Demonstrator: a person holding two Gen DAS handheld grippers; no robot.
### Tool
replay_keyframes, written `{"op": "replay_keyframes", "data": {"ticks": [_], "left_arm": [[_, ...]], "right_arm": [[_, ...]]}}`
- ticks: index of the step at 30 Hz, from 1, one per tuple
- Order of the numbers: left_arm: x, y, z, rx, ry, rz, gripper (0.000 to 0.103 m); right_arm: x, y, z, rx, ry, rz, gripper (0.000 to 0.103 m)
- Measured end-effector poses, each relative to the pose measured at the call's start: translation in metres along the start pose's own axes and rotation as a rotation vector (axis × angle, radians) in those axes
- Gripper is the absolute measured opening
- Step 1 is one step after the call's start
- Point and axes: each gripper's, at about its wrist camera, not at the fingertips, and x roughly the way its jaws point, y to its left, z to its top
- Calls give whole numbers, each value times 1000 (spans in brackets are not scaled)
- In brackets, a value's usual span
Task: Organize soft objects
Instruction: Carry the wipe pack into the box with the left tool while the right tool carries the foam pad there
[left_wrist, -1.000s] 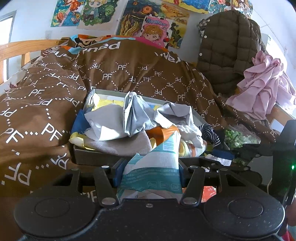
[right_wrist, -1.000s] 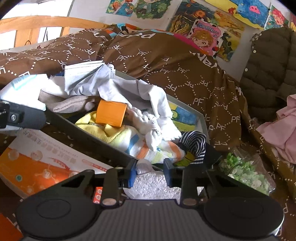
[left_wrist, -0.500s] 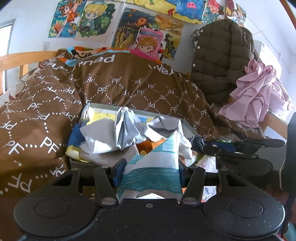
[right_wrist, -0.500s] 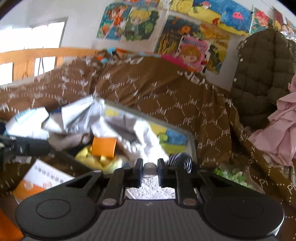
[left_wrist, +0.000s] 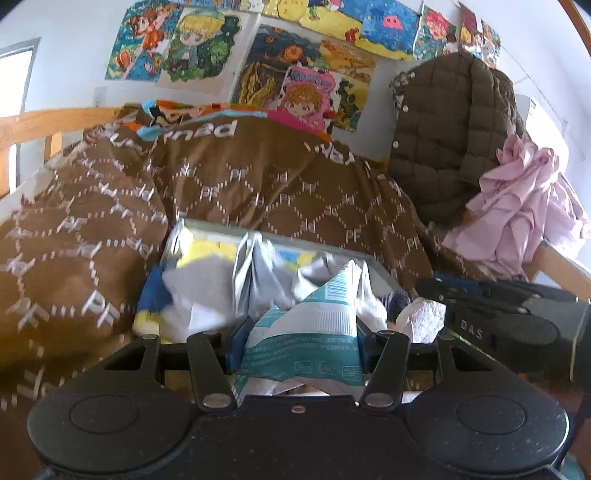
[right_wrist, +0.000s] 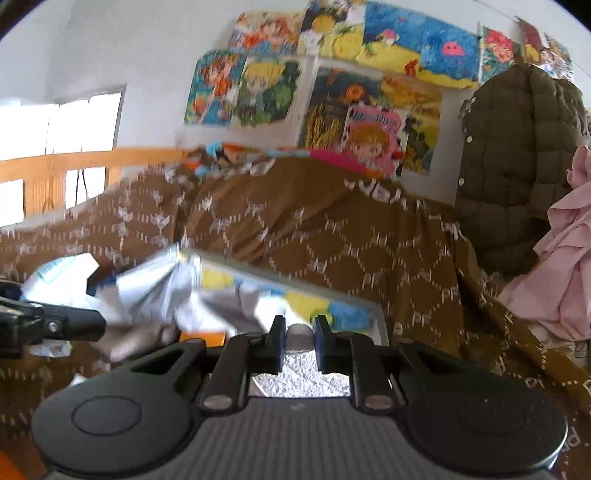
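Two grips: left gripper (left_wrist: 297, 345) clamps teal packet (left_wrist: 308, 332), right gripper (right_wrist: 298, 345) (narrow) pinches white towel (right_wrist: 301, 376).

Brown PF blanket (left_wrist: 258, 192) on bed, cartoon posters (left_wrist: 295, 74) on wall, puffer jacket (left_wrist: 450, 140) hung at rt.
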Motion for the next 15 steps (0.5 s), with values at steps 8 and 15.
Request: {"op": "replay_keyframes", "data": {"ticks": [8,15], "left_arm": [[59,-29,46,43,-93,-32,57],[118,-57,57,61,-52,-91,57]], "right_arm": [[19,-67,2,320,-49,24,18],[32,-97,-12,425,-21,25,18]]}}
